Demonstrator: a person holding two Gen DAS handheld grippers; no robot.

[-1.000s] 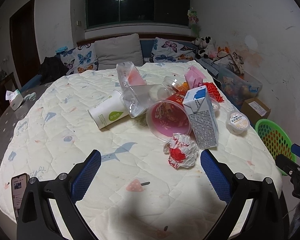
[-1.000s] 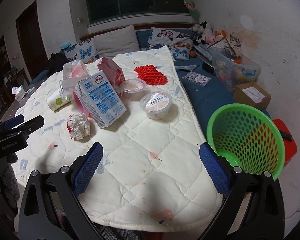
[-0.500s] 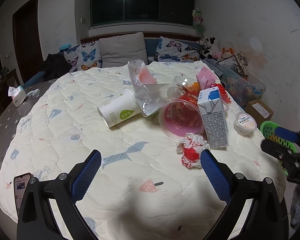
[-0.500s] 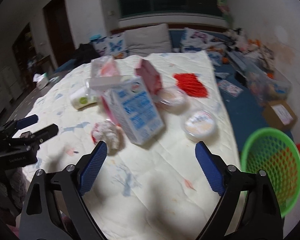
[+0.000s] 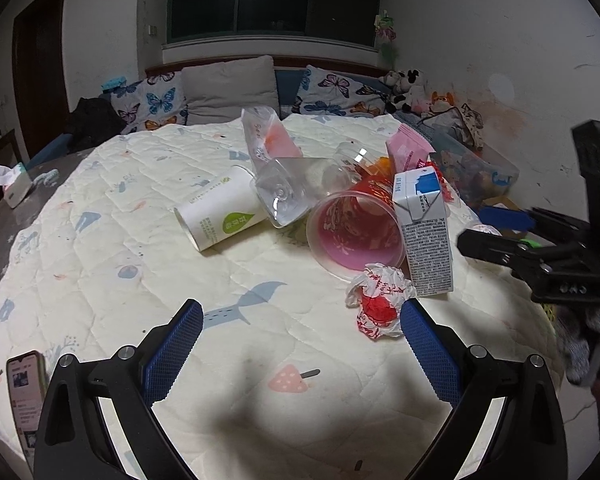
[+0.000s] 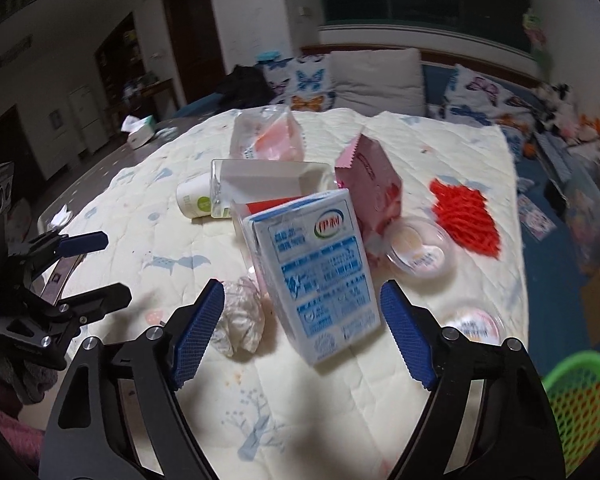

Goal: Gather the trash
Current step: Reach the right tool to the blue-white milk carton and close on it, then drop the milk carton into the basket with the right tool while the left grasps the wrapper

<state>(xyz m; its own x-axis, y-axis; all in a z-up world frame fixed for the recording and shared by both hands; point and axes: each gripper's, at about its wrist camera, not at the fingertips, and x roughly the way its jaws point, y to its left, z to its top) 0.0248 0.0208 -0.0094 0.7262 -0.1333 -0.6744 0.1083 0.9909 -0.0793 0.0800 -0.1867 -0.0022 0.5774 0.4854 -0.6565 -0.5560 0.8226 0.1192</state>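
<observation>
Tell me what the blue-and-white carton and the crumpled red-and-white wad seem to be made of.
Blue-and-white carton: coated paperboard, likely; printed panels, folded gable top, slight sheen. Crumpled red-and-white wad: thin printed paper or a wrapper, judging by its sharp creases; which of the two is unclear.

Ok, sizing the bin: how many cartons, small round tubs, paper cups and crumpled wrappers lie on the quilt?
Cartons: 2, blue-and-white milk carton, pink carton
Small round clear plastic tubs: 2
White paper cup with green leaf: 1
Crumpled red-and-white paper wrapper: 1
Total: 6
</observation>
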